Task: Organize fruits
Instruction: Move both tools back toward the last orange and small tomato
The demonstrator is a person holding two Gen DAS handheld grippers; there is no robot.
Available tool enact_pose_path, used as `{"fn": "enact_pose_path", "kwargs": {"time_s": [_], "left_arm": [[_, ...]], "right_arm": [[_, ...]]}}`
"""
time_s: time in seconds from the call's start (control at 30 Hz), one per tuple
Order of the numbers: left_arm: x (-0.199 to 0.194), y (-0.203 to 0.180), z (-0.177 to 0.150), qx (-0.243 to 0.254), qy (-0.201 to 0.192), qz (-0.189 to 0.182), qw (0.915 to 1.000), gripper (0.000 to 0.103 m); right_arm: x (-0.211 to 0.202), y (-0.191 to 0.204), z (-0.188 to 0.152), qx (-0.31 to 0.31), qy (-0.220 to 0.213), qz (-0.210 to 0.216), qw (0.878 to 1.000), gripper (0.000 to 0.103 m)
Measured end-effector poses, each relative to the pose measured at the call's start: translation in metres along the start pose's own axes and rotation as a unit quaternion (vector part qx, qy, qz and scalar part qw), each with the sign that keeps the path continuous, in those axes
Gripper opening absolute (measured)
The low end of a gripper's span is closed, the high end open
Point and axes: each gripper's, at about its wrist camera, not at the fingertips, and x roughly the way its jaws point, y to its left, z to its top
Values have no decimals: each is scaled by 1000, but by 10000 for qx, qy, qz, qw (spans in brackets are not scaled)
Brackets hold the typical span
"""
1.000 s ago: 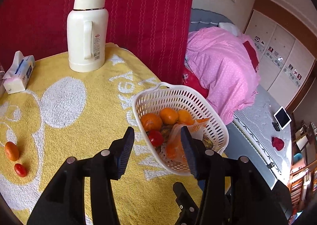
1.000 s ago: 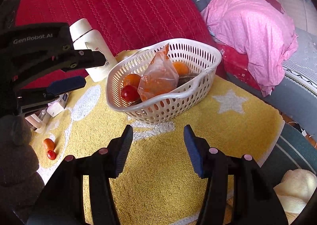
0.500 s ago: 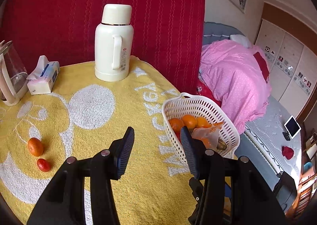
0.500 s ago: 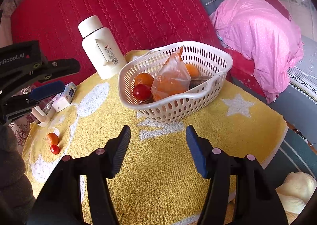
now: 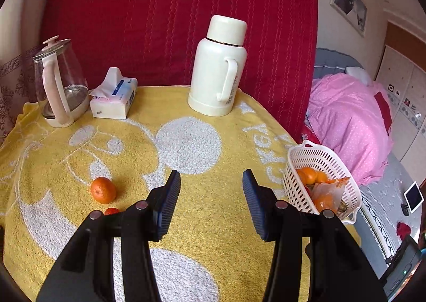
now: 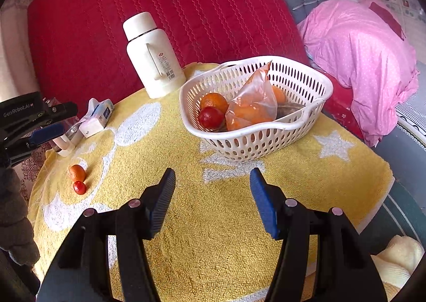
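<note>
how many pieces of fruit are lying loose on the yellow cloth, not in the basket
2. An orange lies on the yellow cloth, far from the basket, and a small red fruit sits right beside it. None looks hidden elsewhere.

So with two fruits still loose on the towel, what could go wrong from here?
1. The small red fruit touches the mandarin; closing the empty left tongs on one could nudge the other into a roll.
2. The white basket stands at the table's edge by the bed, so a hard drop could tip it off.
3. The plastic bag fills the basket's middle, so a dropped fruit might bounce out.
</note>
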Motion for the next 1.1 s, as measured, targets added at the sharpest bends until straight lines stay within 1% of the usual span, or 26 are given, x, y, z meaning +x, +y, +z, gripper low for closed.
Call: {"fn": "enact_pose_path", "kwargs": {"time_s": [0.27,0.33,0.53,0.67,0.97,1.03,1.1], "left_arm": [[-1,44,-1,-339,-22,384,9987,49],[1,56,-2,-434,-10,495,9978,50],[8,92,-4,-803,70,781,9937,51],[20,113,-8,-1013,218,933,9902,51],[53,130,-15,-1063,570,1160,9859,51],[60,133,-16,-1102,650,1182,9847,56],[66,135,-16,-1102,693,1178,9845,57]], "right_arm": [[-5,14,-3,-360,-139,65,9992,60],[-7,17,-4,-459,-163,110,9988,62],[-6,18,-4,-495,-115,167,9986,64],[-4,21,-5,-552,-92,193,9982,64],[0,19,-6,-535,-4,204,9984,64],[1,19,-5,-515,25,207,9985,64],[2,18,-6,-498,51,209,9985,64]]}}
